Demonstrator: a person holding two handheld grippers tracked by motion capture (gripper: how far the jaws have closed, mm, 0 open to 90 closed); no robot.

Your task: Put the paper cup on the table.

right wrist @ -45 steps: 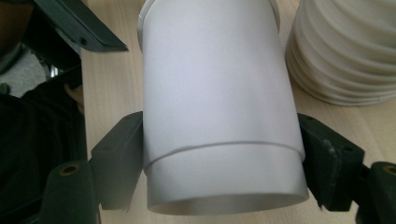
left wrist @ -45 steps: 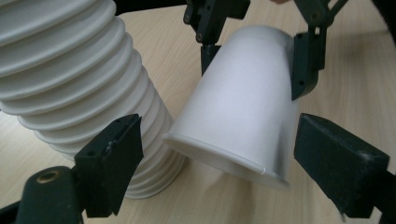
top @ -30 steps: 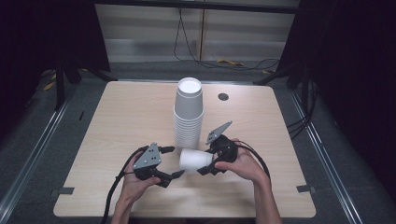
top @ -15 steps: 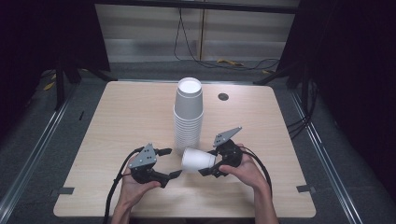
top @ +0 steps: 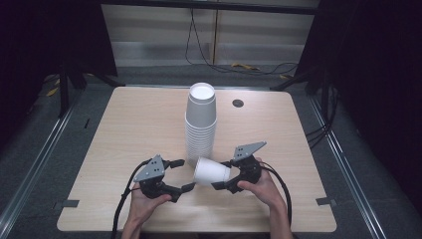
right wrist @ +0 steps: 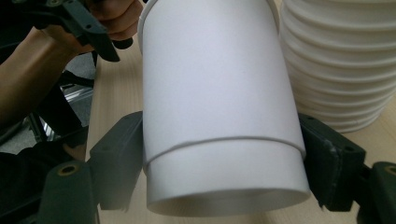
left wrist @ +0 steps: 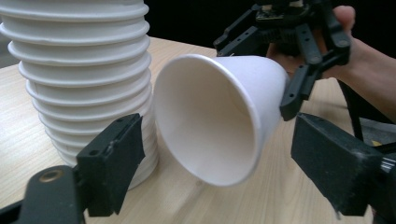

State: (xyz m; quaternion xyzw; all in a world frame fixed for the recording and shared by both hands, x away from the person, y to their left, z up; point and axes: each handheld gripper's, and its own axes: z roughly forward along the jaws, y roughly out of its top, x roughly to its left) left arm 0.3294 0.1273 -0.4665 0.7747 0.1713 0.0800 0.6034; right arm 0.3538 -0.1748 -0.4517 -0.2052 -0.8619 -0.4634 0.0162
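Right gripper (top: 225,180), lower centre of the high view, is clamped on a single white paper cup (top: 211,172), 1 jaw on each side of the cup's narrow base end. In the right gripper view the cup (right wrist: 219,107) sits squarely between the 2 black jaws, base toward the camera, mouth pointing away. It lies on its side in the air, rim aimed at the left gripper (top: 182,175), which waits just beside it at lower left of centre with its jaws spread wide and nothing between them. From the left gripper view the cup's open mouth (left wrist: 205,119) faces straight in, framed by the 2 parted jaws but touched by neither.

Just above them in the high view stands the tall stack of cups (top: 200,124), near the middle of the wooden table (top: 129,129).

My read: 1 cup is free of the stack and in hand; the pass or placement has not yet happened, and the stack remains tall.
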